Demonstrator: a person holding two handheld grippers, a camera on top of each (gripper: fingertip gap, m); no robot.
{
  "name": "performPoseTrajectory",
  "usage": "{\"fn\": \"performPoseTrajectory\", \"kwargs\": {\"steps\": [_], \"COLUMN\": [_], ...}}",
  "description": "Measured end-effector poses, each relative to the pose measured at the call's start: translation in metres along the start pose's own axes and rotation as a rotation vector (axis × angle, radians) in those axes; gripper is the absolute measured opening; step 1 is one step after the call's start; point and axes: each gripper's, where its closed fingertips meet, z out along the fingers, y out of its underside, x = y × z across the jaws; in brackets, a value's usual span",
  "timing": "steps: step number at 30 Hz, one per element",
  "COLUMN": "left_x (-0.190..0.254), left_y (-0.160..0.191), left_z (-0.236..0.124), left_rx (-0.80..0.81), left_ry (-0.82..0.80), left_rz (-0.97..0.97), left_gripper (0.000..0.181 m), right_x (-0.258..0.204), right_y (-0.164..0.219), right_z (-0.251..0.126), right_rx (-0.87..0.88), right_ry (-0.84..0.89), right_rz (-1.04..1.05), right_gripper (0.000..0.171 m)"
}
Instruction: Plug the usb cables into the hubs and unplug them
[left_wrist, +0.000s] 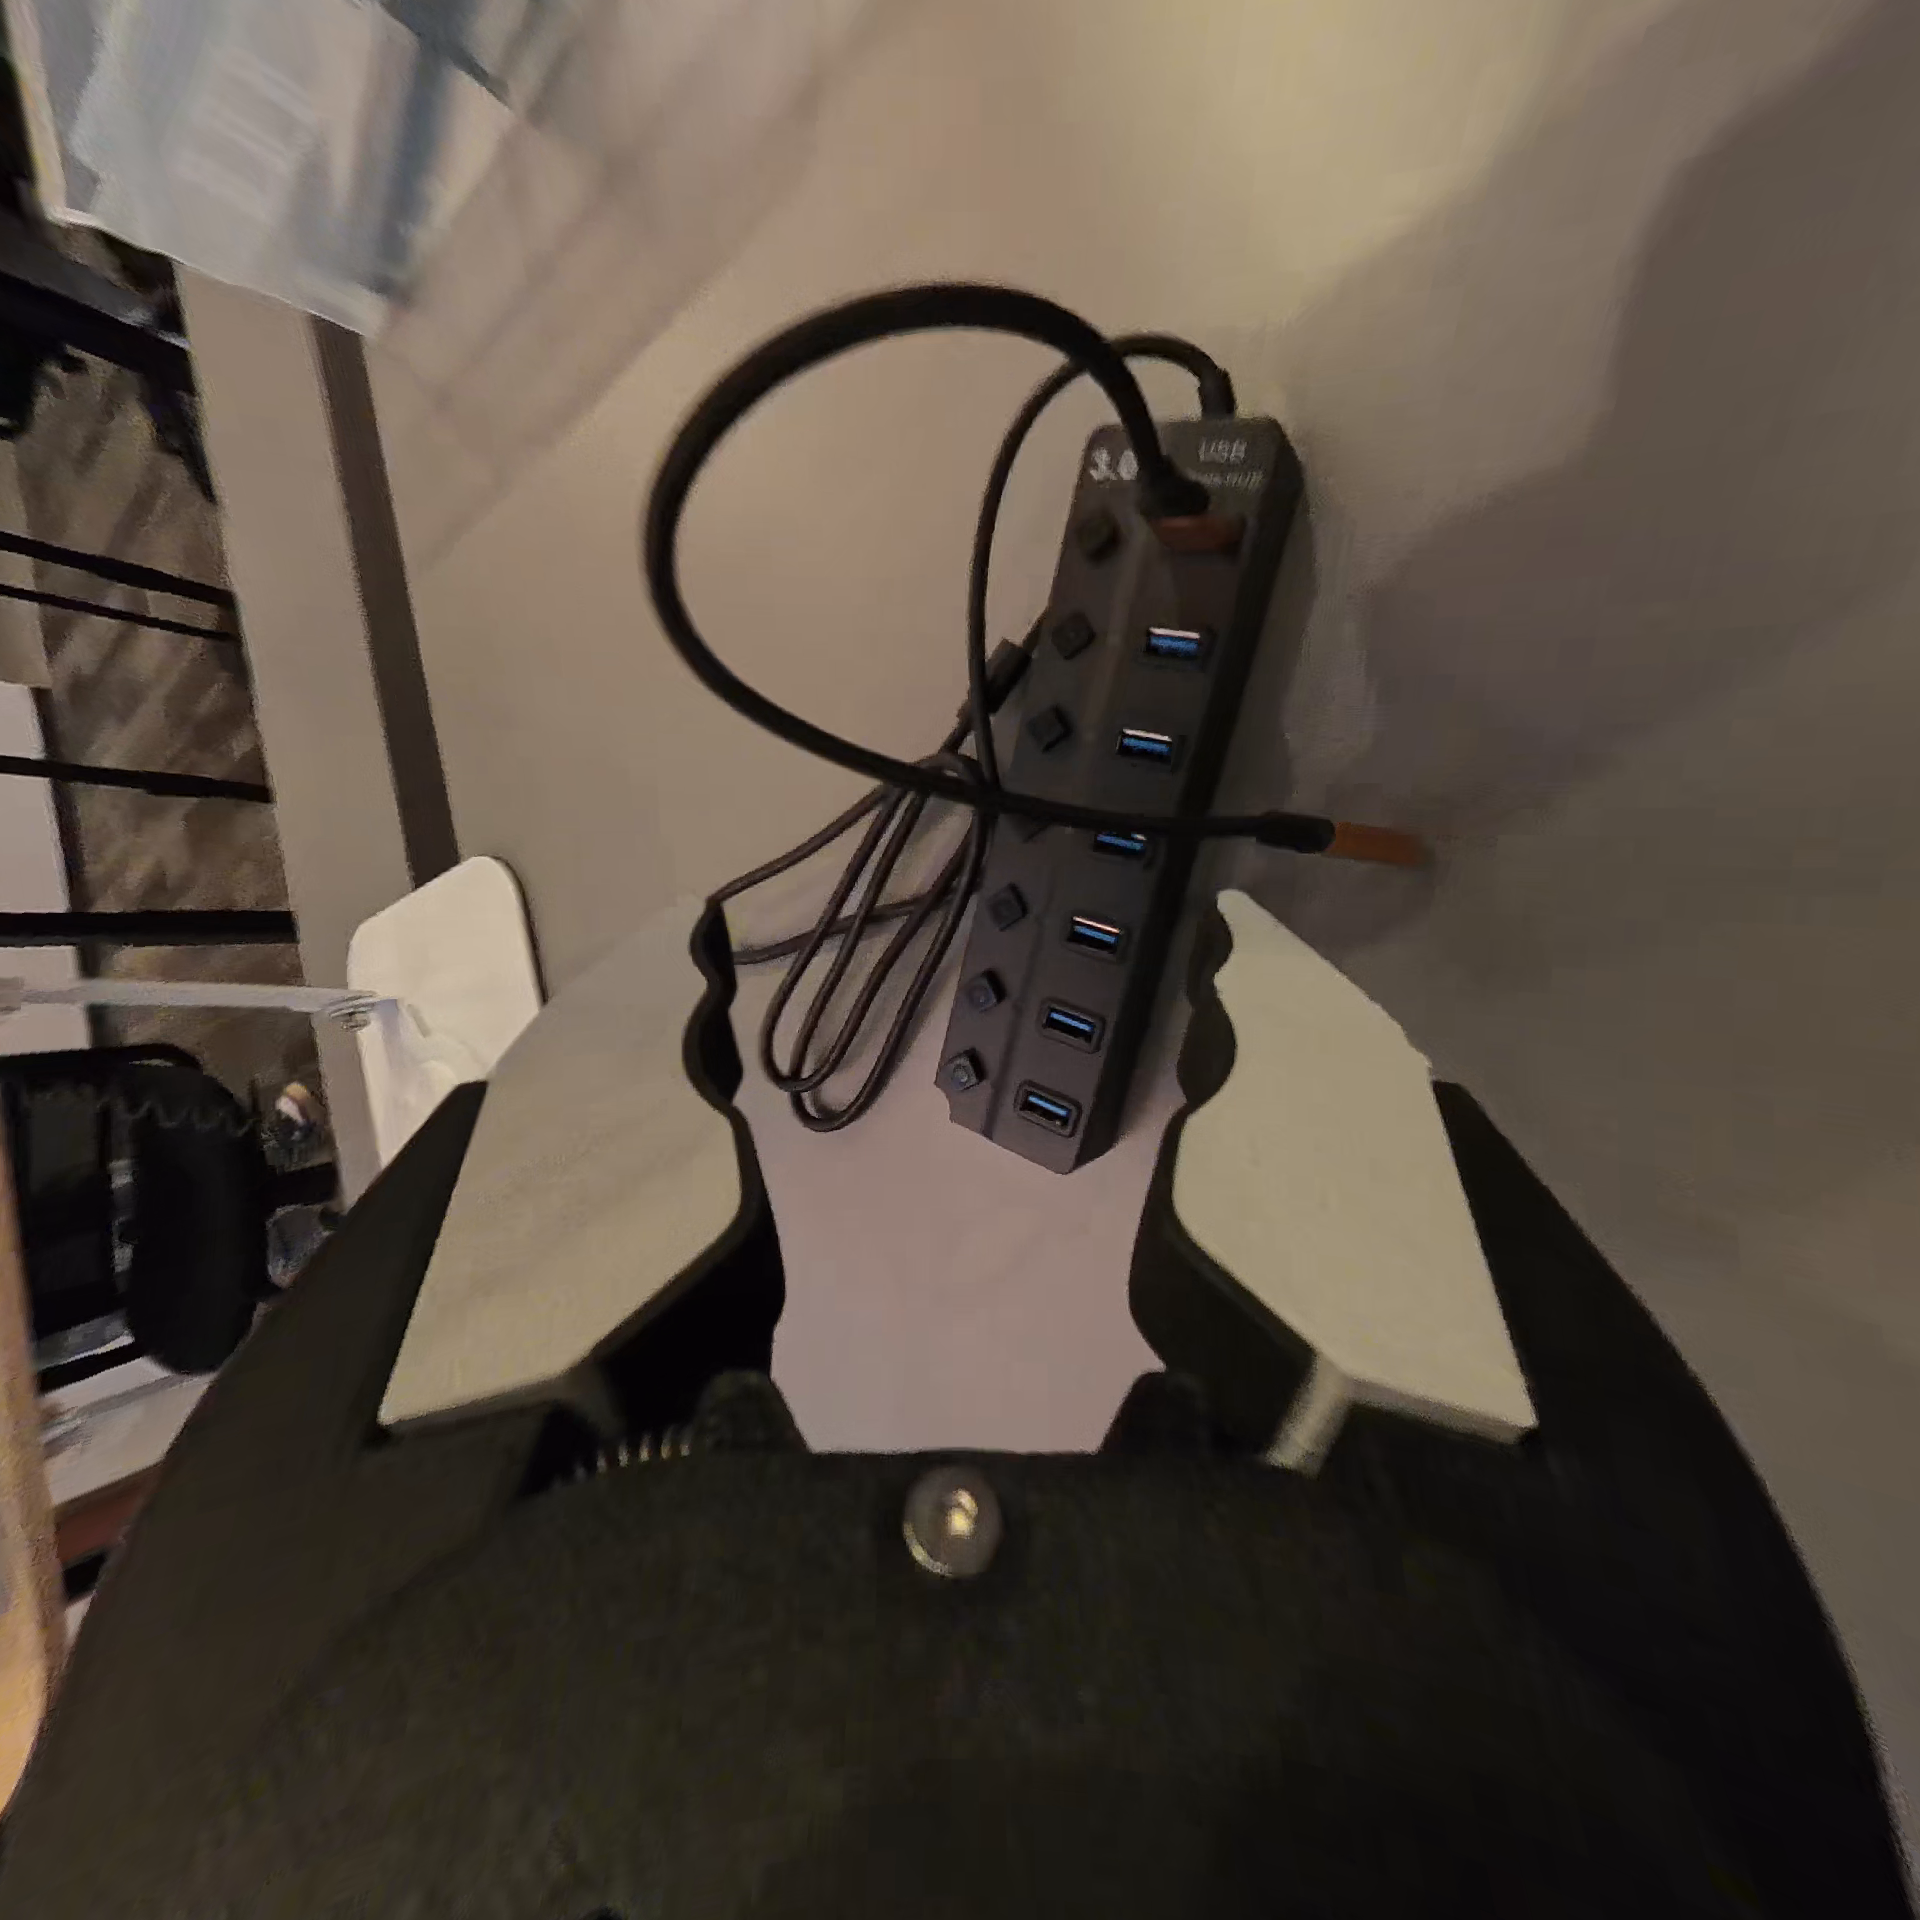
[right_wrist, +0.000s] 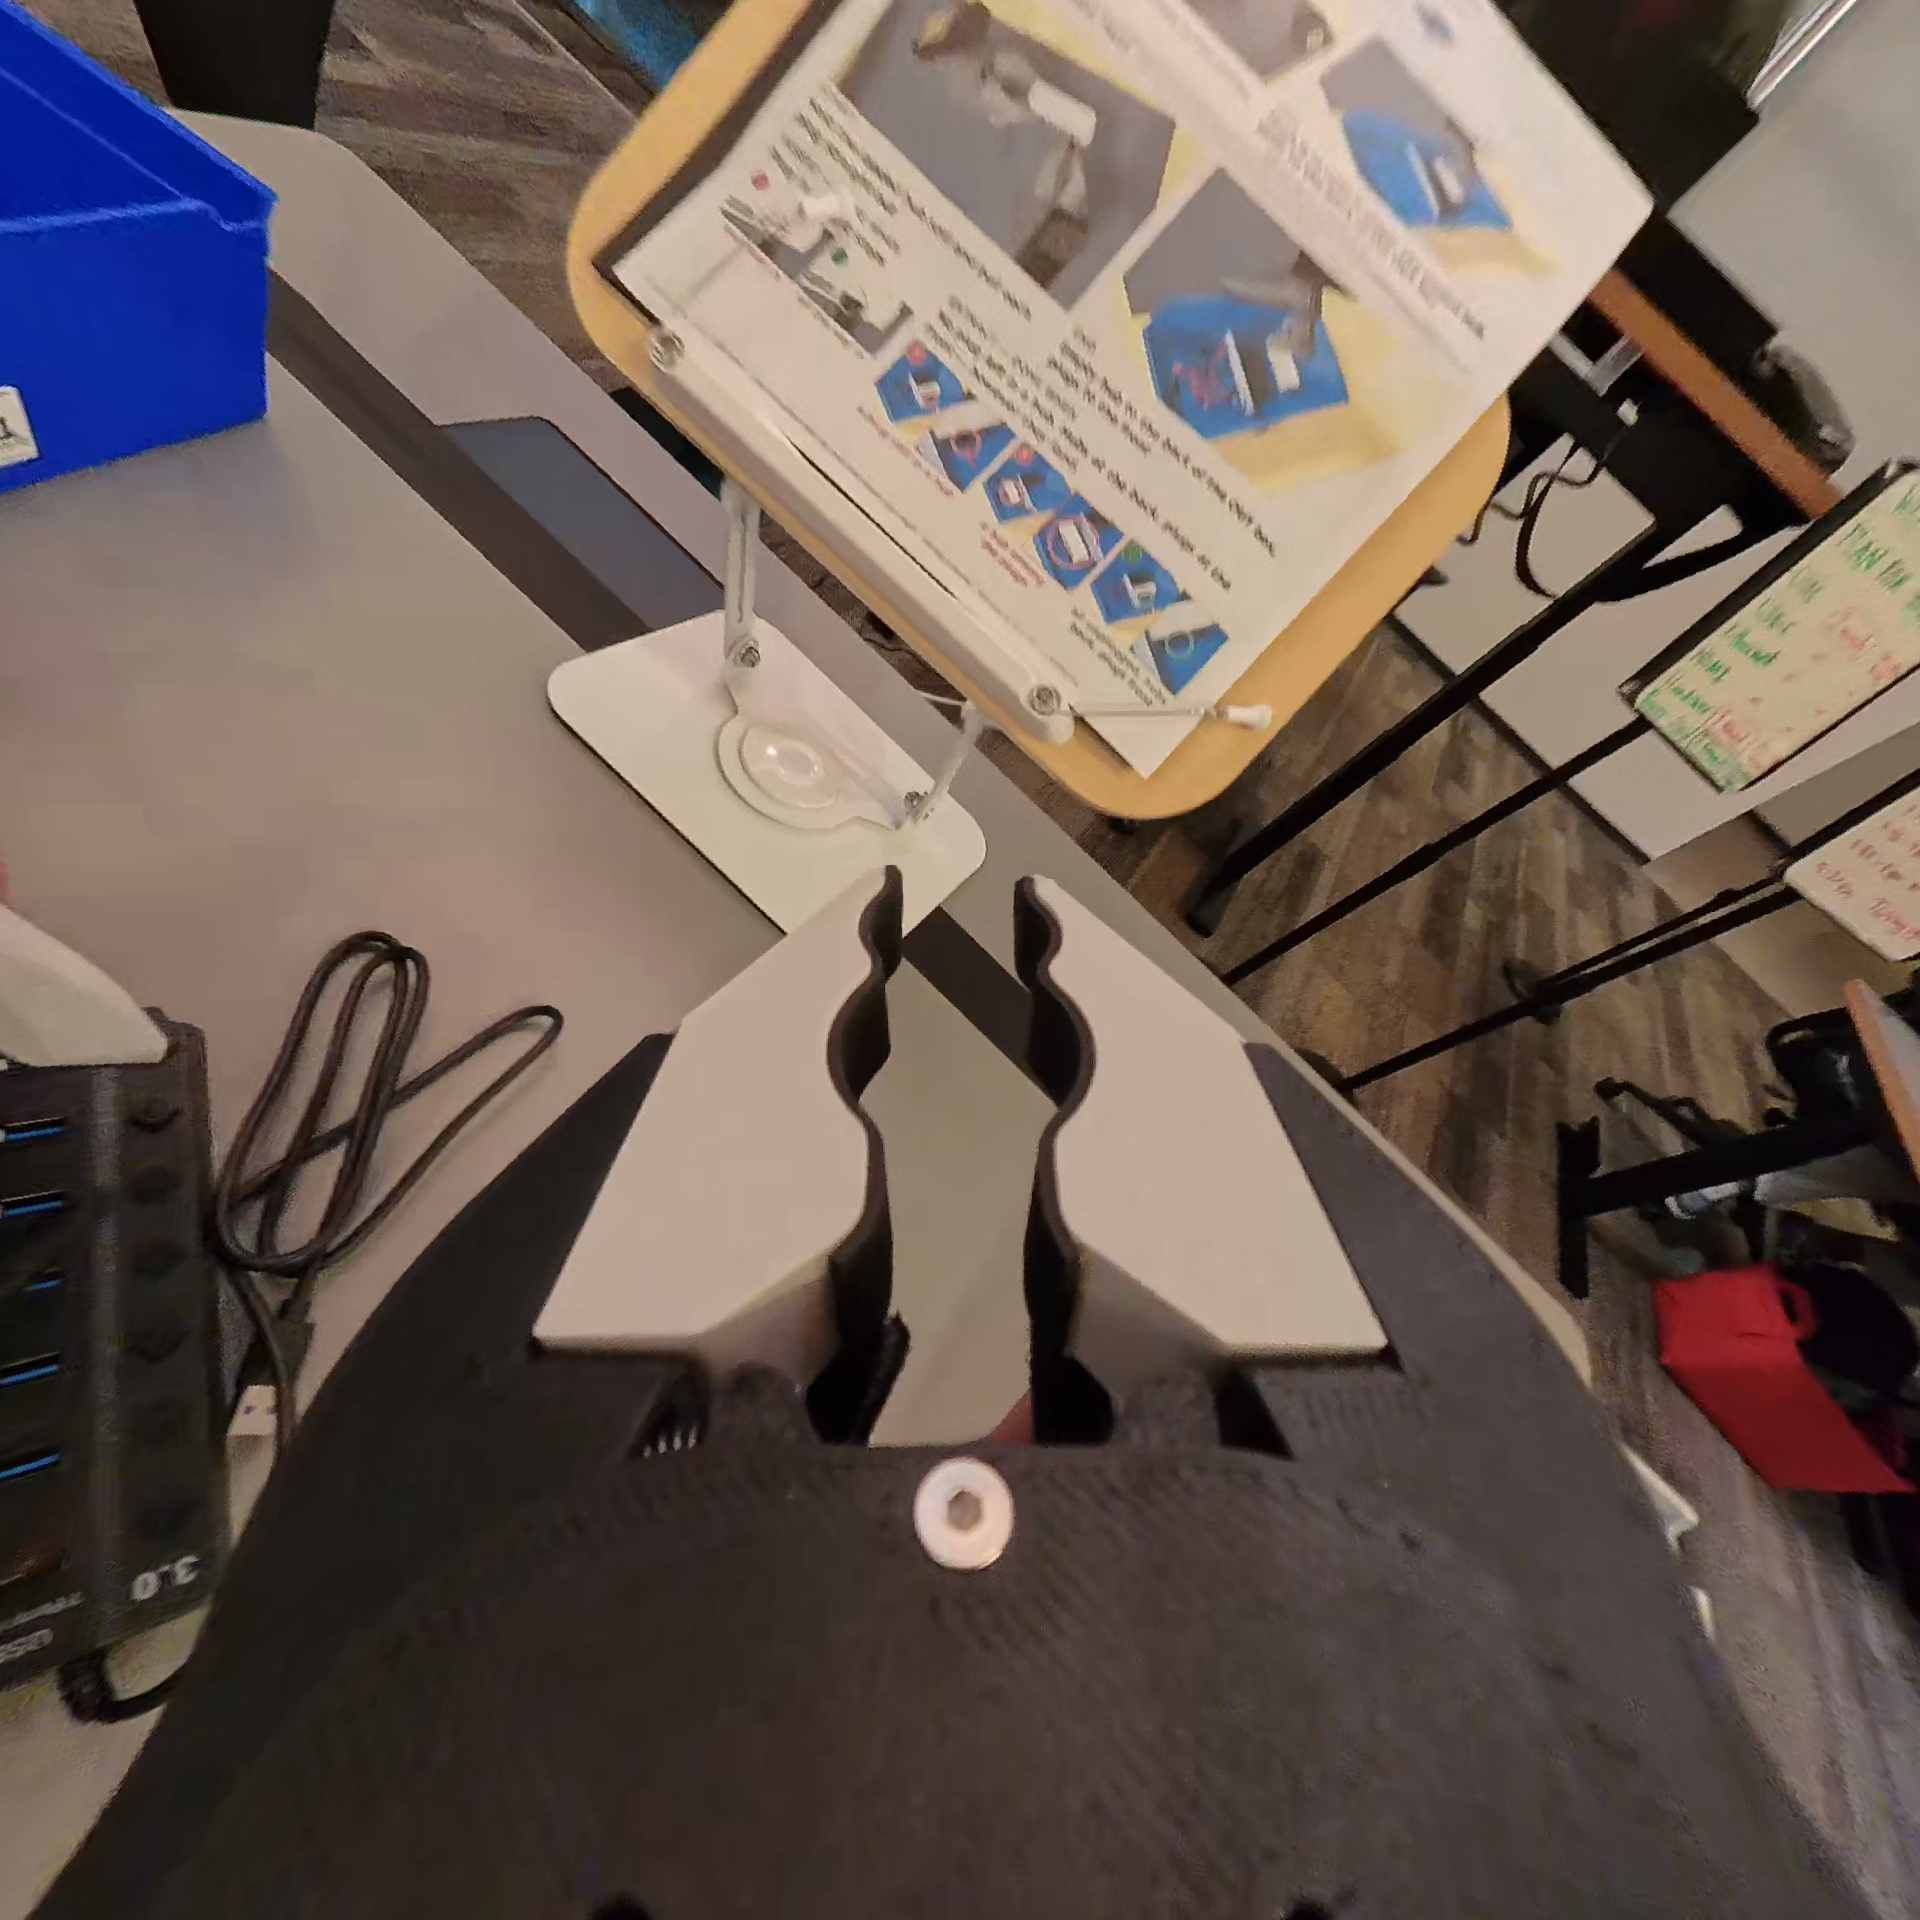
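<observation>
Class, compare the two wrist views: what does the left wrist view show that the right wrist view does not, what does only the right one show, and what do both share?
Only the left wrist view shows the thick black cable plugged into the hub's far end, its free orange-tipped plug lying across the hub, and the open left gripper.

Only the right wrist view shows the blue bin, the instruction sheet on its white stand, and the right gripper, slightly open and empty.

Both show the black USB hub, the thin coiled cable and the grey table.

Black multi-port hub (left_wrist: 1127, 800) lies flat, black cable (left_wrist: 831, 540) plugged in.
</observation>
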Motion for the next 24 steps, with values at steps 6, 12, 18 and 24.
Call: {"fn": "performPoseTrajectory", "kwargs": {"steps": [6, 12, 18, 24], "left_x": [-0.021, -0.015, 0.002, 0.015], "left_y": [-0.018, -0.024, -0.005, 0.010], "left_z": [-0.044, -0.085, -0.080, -0.062], "left_rx": [0.125, 0.201, 0.172, 0.136], "left_ry": [-0.177, -0.245, -0.288, -0.250], "left_rz": [-0.062, -0.101, -0.180, -0.285], "left_gripper": [0.050, 0.002, 0.004, 0.039], "right_x": [-0.032, -0.058, -0.071, -0.071], "right_y": [-0.037, -0.065, -0.058, -0.028], "right_z": [-0.024, -0.042, -0.064, -0.086], "right_rx": [0.085, 0.190, 0.238, 0.256], "right_ry": [-0.015, -0.059, -0.094, -0.094], "right_rz": [-0.042, -0.061, -0.060, -0.039], "right_gripper": [0.019, 0.018, 0.018, 0.018]}}
